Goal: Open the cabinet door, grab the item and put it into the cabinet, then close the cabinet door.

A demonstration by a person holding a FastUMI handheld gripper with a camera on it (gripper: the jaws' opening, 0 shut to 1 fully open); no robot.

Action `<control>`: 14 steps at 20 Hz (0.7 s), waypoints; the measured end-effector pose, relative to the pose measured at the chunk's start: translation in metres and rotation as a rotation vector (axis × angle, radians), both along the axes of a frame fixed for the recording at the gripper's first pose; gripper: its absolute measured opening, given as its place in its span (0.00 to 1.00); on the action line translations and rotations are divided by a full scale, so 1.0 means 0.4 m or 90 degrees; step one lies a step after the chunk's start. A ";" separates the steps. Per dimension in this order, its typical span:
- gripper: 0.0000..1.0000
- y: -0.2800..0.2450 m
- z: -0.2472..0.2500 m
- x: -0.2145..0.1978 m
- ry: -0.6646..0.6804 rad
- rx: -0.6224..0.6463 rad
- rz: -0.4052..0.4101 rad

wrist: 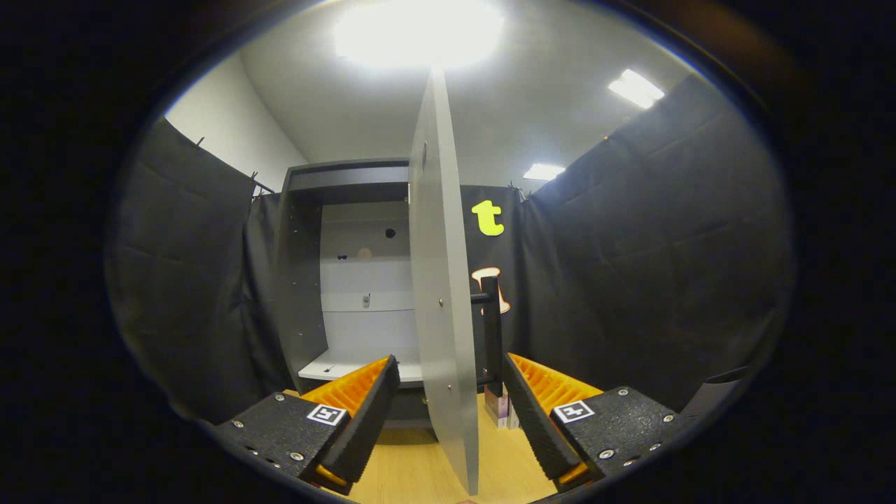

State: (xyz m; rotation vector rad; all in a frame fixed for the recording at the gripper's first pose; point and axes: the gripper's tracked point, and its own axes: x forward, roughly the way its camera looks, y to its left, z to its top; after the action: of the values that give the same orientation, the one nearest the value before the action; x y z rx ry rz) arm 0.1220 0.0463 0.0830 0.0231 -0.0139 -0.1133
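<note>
Light wood tabletop (413, 465), black cloth booth walls, white ceiling with three lit panels. One grey cabinet (308, 280) at the far end, its interior bare, white shelf floor (336, 364) free. One cabinet door (437, 280) swung open, edge-on toward the camera, running between the two fingers; its black handle (492, 329) sits on the door's right side. Gripper (448, 399) spread wide, fingers either side of the door, gripping nothing. One small box (498, 409), the item, stands on the table right of the door, behind the handle, partly hidden.
</note>
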 end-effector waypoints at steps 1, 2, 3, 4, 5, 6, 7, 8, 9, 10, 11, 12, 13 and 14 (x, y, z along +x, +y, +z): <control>0.93 0.017 -0.019 -0.004 -0.001 0.005 0.000; 0.93 0.034 -0.035 -0.003 -0.004 0.011 0.000; 0.93 0.053 -0.051 -0.004 -0.005 0.016 0.003; 0.93 0.072 -0.070 -0.003 -0.004 0.019 0.008; 0.93 0.093 -0.093 -0.004 -0.002 0.021 0.012; 0.93 0.113 -0.116 -0.003 0.000 0.022 0.018; 0.93 0.133 -0.139 0.001 0.004 0.024 0.023; 0.93 0.151 -0.163 0.004 0.009 0.028 0.030; 0.93 0.174 -0.192 0.004 0.014 0.033 0.039; 0.93 0.195 -0.214 0.002 0.017 0.035 0.051; 0.93 0.219 -0.239 0.005 0.020 0.034 0.063; 0.93 0.237 -0.262 0.008 0.020 0.024 0.075; 0.93 0.251 -0.285 0.011 0.021 0.010 0.081; 0.93 0.268 -0.314 0.012 0.026 0.002 0.091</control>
State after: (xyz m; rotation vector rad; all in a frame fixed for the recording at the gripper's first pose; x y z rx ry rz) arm 0.1267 0.1535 -0.0425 0.0243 0.0295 0.0293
